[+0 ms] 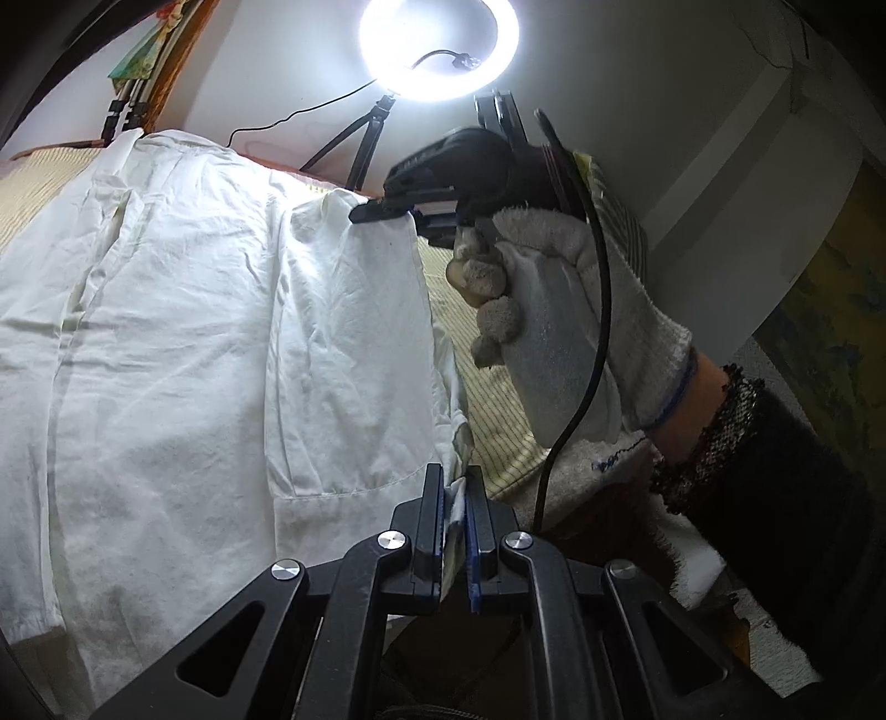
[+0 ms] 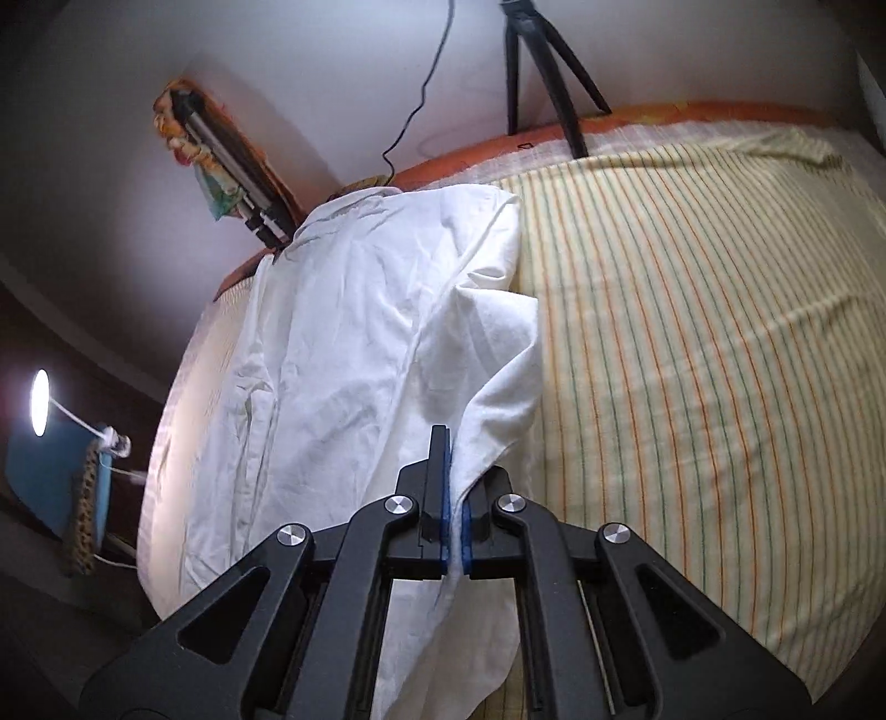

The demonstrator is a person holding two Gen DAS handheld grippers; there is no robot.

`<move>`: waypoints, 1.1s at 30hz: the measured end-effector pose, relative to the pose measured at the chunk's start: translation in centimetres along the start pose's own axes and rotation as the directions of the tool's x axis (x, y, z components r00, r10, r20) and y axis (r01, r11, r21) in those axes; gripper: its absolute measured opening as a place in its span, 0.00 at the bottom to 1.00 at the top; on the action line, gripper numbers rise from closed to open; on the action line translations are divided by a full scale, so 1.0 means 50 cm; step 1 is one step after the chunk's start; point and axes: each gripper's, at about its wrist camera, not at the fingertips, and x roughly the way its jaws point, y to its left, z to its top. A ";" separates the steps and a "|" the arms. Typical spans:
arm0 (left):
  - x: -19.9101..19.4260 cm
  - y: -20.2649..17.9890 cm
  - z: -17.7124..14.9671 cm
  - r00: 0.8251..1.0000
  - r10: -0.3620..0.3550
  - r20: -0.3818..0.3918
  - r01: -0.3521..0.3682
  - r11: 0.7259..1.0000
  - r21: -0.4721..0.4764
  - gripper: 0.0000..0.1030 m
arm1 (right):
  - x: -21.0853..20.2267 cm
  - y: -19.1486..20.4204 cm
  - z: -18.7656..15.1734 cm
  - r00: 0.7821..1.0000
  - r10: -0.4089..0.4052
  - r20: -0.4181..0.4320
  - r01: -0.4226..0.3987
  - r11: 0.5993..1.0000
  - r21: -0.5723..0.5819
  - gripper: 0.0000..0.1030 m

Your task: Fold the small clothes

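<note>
Nearest the left wrist camera, the left gripper (image 1: 455, 498) has its jaws pressed together on a bunched edge of the white shirt (image 1: 194, 310), which shows as a wad of cloth between the blue pads. To the left of those jaws the shirt lies spread over the striped bedsheet (image 1: 498, 437), wrinkled, with a folded panel running up toward the far edge. Further right and higher in that view, the right gripper (image 1: 382, 212) pinches the upper corner of that panel, held by a gloved hand (image 1: 554, 310) with a black cable (image 1: 587, 387) trailing along it. A ring light (image 1: 439, 50) glares above.

From the right wrist camera, the right gripper (image 2: 453, 487) has its jaws closed on a fold of the shirt (image 2: 354, 343); cloth passes between the pads and hangs below them. The shirt lies left of the jaws, and bare striped bedsheet (image 2: 692, 360) fills the right side.
</note>
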 end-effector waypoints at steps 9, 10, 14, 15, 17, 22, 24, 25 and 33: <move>-0.049 0.058 -0.027 1.000 0.011 0.029 -0.008 0.995 -0.100 0.03 | 0.043 0.152 0.003 0.999 -0.007 -0.042 -0.001 0.982 -0.187 0.03; -0.060 0.061 -0.039 0.999 0.018 0.032 -0.015 0.994 -0.106 0.03 | 0.050 0.165 0.000 0.999 -0.003 -0.051 -0.007 0.980 -0.199 0.03; -0.084 0.085 -0.058 0.998 0.044 0.033 -0.039 0.989 -0.143 0.03 | 0.095 0.217 -0.013 0.995 0.012 -0.095 -0.034 0.970 -0.240 0.03; -0.088 0.093 -0.063 0.998 0.052 0.031 -0.047 0.987 -0.153 0.03 | 0.109 0.227 -0.019 0.994 0.022 -0.110 -0.049 0.967 -0.249 0.03; -0.095 0.100 -0.071 0.998 0.059 0.025 -0.054 0.984 -0.170 0.03 | 0.131 0.241 -0.029 0.989 0.040 -0.140 -0.075 0.964 -0.257 0.03; -0.104 0.103 -0.086 0.997 0.072 0.012 -0.069 0.981 -0.179 0.03 | 0.167 0.247 -0.052 0.976 0.054 -0.212 -0.108 0.962 -0.250 0.04; -0.105 0.099 -0.088 0.997 0.074 0.012 -0.071 0.982 -0.177 0.03 | 0.152 0.234 -0.049 0.967 0.105 -0.232 -0.155 0.966 -0.206 0.14; -0.107 0.099 -0.088 0.997 0.073 0.014 -0.070 0.982 -0.178 0.03 | 0.141 0.229 -0.047 0.962 0.142 -0.232 -0.186 0.966 -0.181 0.19; -0.117 0.103 -0.089 0.998 0.060 0.021 -0.054 0.979 -0.196 0.03 | -0.045 0.116 -0.100 0.972 0.218 -0.085 -0.221 0.975 -0.026 0.42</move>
